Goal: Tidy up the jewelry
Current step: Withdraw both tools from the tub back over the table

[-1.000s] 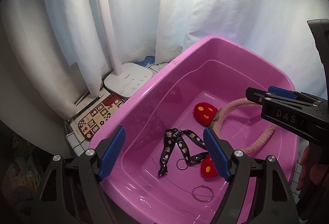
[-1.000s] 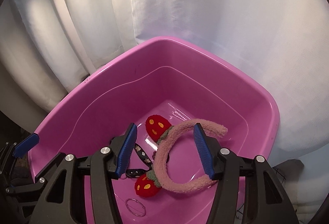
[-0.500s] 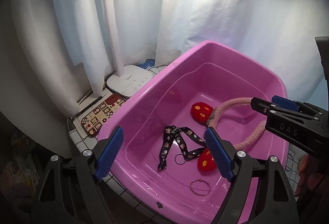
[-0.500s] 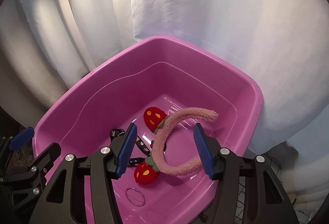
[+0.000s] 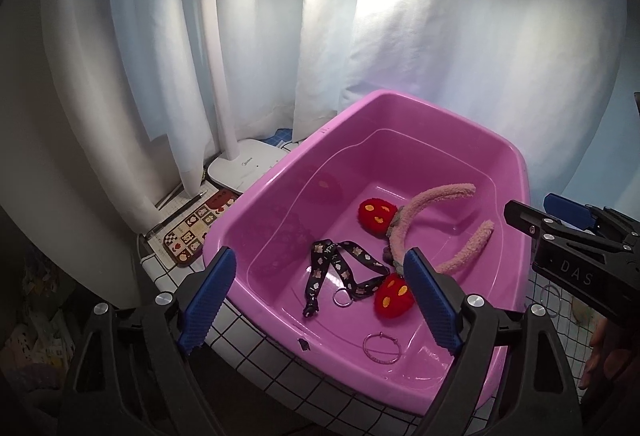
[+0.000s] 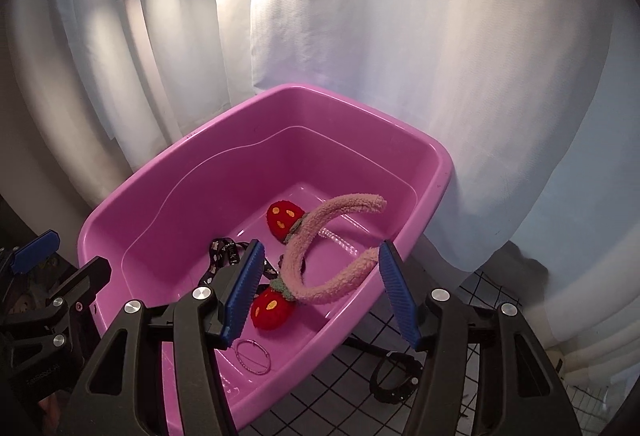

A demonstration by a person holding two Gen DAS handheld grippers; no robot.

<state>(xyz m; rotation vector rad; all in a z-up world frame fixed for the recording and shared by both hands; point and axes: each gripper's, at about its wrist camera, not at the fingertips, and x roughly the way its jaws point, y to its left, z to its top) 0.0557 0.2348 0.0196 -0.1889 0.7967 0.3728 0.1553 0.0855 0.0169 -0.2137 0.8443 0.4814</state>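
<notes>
A: Left wrist view, far left: a patterned mat (image 5: 191, 232) with hearts and checks on the gridded tabletop (image 5: 256, 336), and behind it a white desk lamp (image 5: 244, 166), stem rising up the white curtain (image 5: 460, 48) to the lit bar at the top.

B: Centre frame is the pink plastic tub (image 5: 280, 188). What's inside?

A: A black printed lanyard (image 5: 340, 268) with a key ring at lower centre, then a fuzzy pink headband (image 5: 424, 214) with two red strawberry plushes, one up by the arch, one lower down. A thin silver bangle (image 5: 381, 347) lies alone on the tub floor near the front wall.

B: And the left gripper (image 5: 320, 300)?

A: Blue pads spread wide over the near rim, jaws opening, gripping nothing; lanyard and lower strawberry merely show through the gap.

B: Right edge?

A: The right gripper (image 5: 560, 216) pokes in beside the tub, with part of a hand (image 5: 604, 360) below it.

B: Its own camera?

A: Right gripper (image 6: 320, 292) hangs above the tub (image 6: 132, 196), jaws opening and empty; the headband (image 6: 316, 248) lies below in the tub, framed between them. Bangle (image 6: 253, 356) at bottom centre, a dark ring-shaped thing (image 6: 394, 380) on the grid lower right, too dim to name.
</notes>
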